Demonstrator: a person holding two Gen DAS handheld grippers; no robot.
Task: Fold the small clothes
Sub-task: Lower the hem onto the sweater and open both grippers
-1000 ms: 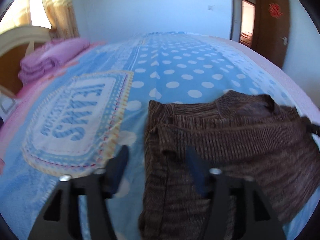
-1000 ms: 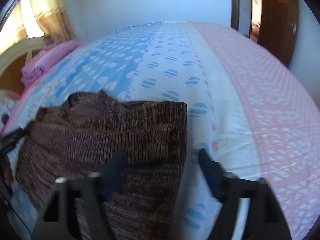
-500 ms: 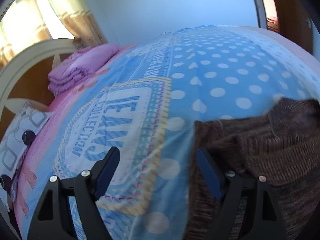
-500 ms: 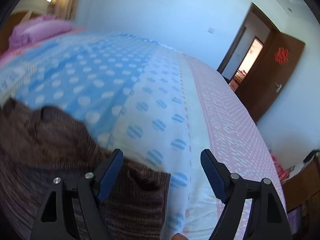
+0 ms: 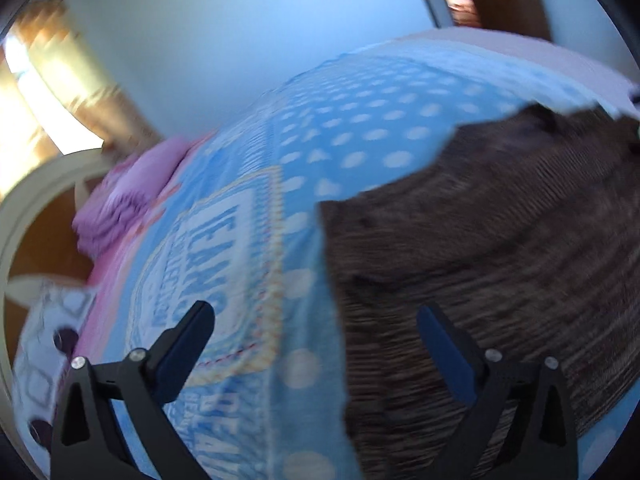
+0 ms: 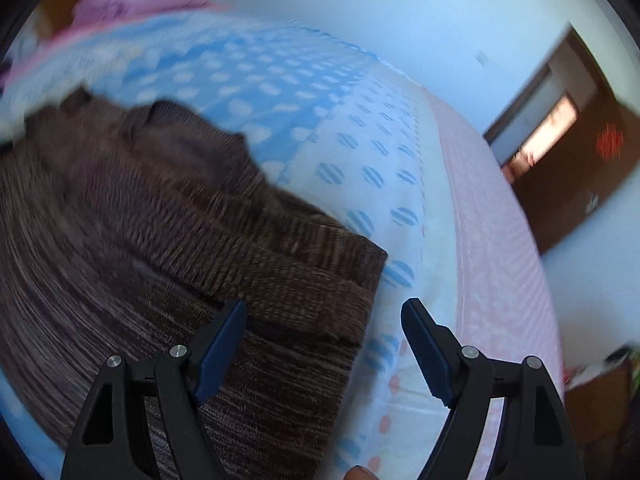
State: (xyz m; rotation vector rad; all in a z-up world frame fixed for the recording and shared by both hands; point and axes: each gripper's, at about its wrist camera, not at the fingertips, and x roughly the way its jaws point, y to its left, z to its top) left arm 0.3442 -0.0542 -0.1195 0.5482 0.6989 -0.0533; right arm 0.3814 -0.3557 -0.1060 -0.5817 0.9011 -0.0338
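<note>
A brown knitted sweater lies folded on the bed, sleeves tucked over its body. In the left wrist view it fills the right half; my left gripper is open and empty, above the sweater's left edge. In the right wrist view the sweater fills the left half; my right gripper is open and empty, straddling the sweater's right edge. Both views are blurred by motion.
The bedsheet is blue with white dots and a printed panel, pink striped on the right. Folded purple bedding lies by the headboard. A dark wooden door stands at the right.
Both grippers have opened wider and pulled back from the sweater, and both cameras have rolled and swung. The sweater lies let go on the bed.
</note>
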